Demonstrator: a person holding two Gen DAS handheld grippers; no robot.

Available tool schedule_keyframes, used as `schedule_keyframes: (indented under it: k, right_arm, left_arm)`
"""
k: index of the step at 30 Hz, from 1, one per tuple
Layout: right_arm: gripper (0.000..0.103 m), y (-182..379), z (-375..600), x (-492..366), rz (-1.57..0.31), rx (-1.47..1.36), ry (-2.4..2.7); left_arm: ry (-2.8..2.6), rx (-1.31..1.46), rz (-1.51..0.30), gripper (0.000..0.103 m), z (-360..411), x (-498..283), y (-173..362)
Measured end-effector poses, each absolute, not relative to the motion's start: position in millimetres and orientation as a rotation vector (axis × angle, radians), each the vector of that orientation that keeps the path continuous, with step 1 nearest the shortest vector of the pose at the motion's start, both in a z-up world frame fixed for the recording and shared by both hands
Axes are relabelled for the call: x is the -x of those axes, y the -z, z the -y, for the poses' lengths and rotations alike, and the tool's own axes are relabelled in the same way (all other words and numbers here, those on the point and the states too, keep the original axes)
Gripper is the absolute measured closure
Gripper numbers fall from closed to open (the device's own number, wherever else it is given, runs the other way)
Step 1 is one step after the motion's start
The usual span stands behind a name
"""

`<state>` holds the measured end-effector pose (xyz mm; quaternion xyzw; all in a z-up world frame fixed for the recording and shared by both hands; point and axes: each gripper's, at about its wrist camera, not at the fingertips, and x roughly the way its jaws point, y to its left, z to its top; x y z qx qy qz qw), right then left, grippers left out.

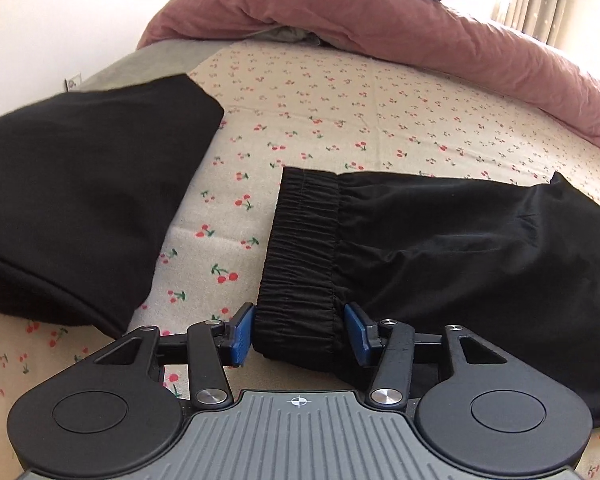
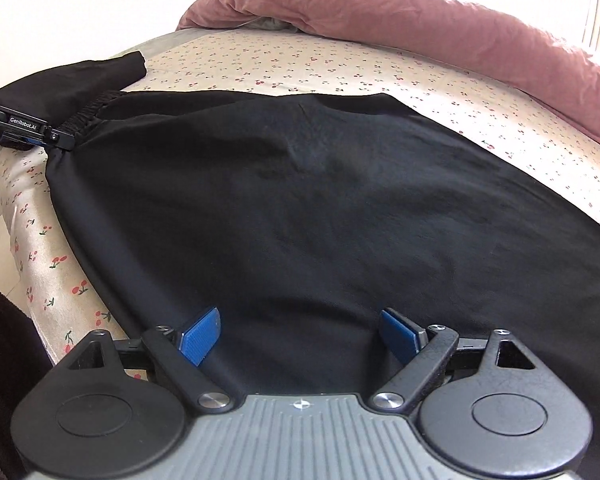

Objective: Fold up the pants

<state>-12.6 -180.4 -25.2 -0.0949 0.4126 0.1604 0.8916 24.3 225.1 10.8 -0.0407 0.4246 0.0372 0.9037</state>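
The black pants [image 1: 440, 240] are lying flat on the cherry-print bedsheet [image 1: 340, 120], smooth cloth with a gathered elastic waistband [image 1: 300, 248]. The left gripper [image 1: 299, 330] is straddling that band's near end, its 2 blue pads at the sides, grip unclear. The right gripper [image 2: 300, 336] is gaping over the fabric, released.

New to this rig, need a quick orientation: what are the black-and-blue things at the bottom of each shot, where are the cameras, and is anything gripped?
No robot arm here: a person carries two handheld two-finger grippers, each with a fisheye camera looking along its blue-padded fingers. The left gripper straddles the elastic waistband of the black pants; its pads sit at the band's edges, and a firm pinch can't be confirmed. The right gripper is open, hovering over the pants' fabric. Everything lies on a cherry-print bedsheet. Another black garment lies left; a pink duvet is bunched behind.
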Motion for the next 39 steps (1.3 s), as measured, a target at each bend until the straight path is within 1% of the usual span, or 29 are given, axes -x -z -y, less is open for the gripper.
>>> schedule_keyframes:
  k: [1, 2, 3, 6, 9, 15, 17, 21, 24, 26, 28, 29, 33, 37, 39]
  right_arm:
    - [0.018, 24, 182, 15, -0.856, 0.191, -0.328]
    - [0.018, 22, 183, 16, -0.853, 0.187, -0.325]
    - [0.018, 20, 185, 16, -0.845, 0.183, -0.320]
    - [0.018, 14, 197, 16, -0.810, 0.163, -0.270]
    - [0.017, 9, 216, 11, -0.796, 0.108, -0.199]
    - [0.017, 9, 246, 1, -0.788, 0.017, -0.088]
    - [0.017, 11, 252, -1, -0.782, 0.032, -0.054]
    - [0.017, 17, 268, -4, -0.794, 0.017, -0.013]
    - [0.017, 23, 287, -4, -0.817, 0.001, 0.024]
    - [0.017, 26, 299, 1, -0.819, -0.012, 0.044]
    - [0.017, 25, 307, 6, -0.813, -0.022, 0.048]
    - [0.017, 24, 311, 9, -0.812, -0.028, 0.059]
    - [0.017, 15, 325, 18, -0.793, -0.040, 0.100]
    - [0.017, 2, 350, 22, -0.745, -0.078, 0.194]
    - [0.017, -4, 369, 26, -0.719, -0.118, 0.256]
  left_arm:
    - [-0.099, 0.069, -0.846, 0.043, -223, -23, -16]
    - [-0.117, 0.052, -0.803, 0.037, -220, -21, -22]
    - [-0.124, 0.035, -0.765, 0.036, -216, -19, -28]
    - [-0.071, 0.029, -0.690, 0.034, -202, -18, -42]
    - [0.042, 0.063, -0.664, 0.034, -180, -25, -48]
    - [0.266, 0.125, -0.725, 0.036, -114, -63, -28]
    - [0.318, 0.108, -0.717, 0.038, -93, -72, -21]
    - [0.319, 0.030, -0.717, 0.038, -62, -84, -6]
    - [0.220, -0.047, -0.787, 0.036, -59, -96, 12]
    - [0.173, -0.091, -0.793, 0.033, -63, -96, 17]
    - [0.169, -0.089, -0.785, 0.033, -70, -90, 13]
    - [0.176, -0.076, -0.781, 0.035, -74, -87, 10]
    - [0.216, -0.026, -0.741, 0.034, -82, -76, -3]
    - [0.265, 0.018, -0.722, 0.026, -79, -68, -15]
    - [0.296, 0.045, -0.733, 0.024, -74, -68, -17]
